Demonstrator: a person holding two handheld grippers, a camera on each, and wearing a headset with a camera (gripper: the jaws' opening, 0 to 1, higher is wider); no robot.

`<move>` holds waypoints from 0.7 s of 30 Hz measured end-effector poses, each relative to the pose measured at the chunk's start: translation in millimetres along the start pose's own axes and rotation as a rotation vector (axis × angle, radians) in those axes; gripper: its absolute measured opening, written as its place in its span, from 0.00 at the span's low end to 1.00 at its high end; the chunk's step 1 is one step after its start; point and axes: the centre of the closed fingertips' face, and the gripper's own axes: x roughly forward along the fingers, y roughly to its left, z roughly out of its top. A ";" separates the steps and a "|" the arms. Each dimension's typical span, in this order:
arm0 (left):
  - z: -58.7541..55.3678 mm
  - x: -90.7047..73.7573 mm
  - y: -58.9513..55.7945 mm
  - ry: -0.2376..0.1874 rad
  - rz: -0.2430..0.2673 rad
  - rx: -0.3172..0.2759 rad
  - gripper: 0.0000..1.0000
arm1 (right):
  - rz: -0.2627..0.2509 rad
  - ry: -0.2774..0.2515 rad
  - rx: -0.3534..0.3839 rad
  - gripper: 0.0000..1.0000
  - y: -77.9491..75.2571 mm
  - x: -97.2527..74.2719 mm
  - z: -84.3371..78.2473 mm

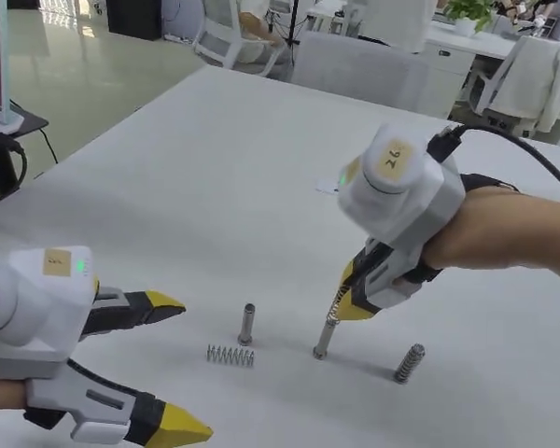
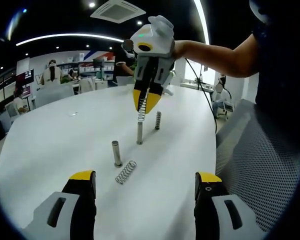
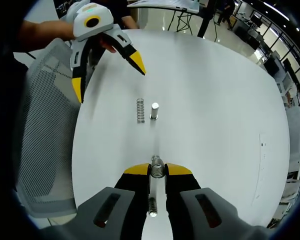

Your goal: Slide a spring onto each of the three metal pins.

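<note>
The right gripper (image 1: 353, 308) pinches a spring (image 2: 141, 112) directly over the middle pin (image 1: 323, 342), lined up to slide down; the left gripper (image 1: 192, 367) hangs wide open, empty (loose spring (image 1: 231, 355) at the bare pin's (image 1: 247, 324) seven o'clock).

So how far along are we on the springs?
Done: the right pin already wears its spring. In hand: the right gripper holds a spring at the top of the middle pin. Left: the bare pin, with a loose spring lying beside it; the left gripper is open.
</note>
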 end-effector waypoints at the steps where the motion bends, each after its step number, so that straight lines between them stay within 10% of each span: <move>1: -0.1 -0.3 -0.3 0.000 0.000 -0.001 0.77 | 0.000 0.002 0.000 0.09 0.2 0.5 -0.5; 21: -0.4 1.1 -1.6 0.016 -0.010 0.006 0.74 | 0.031 0.025 0.007 0.09 2.1 21.2 -8.1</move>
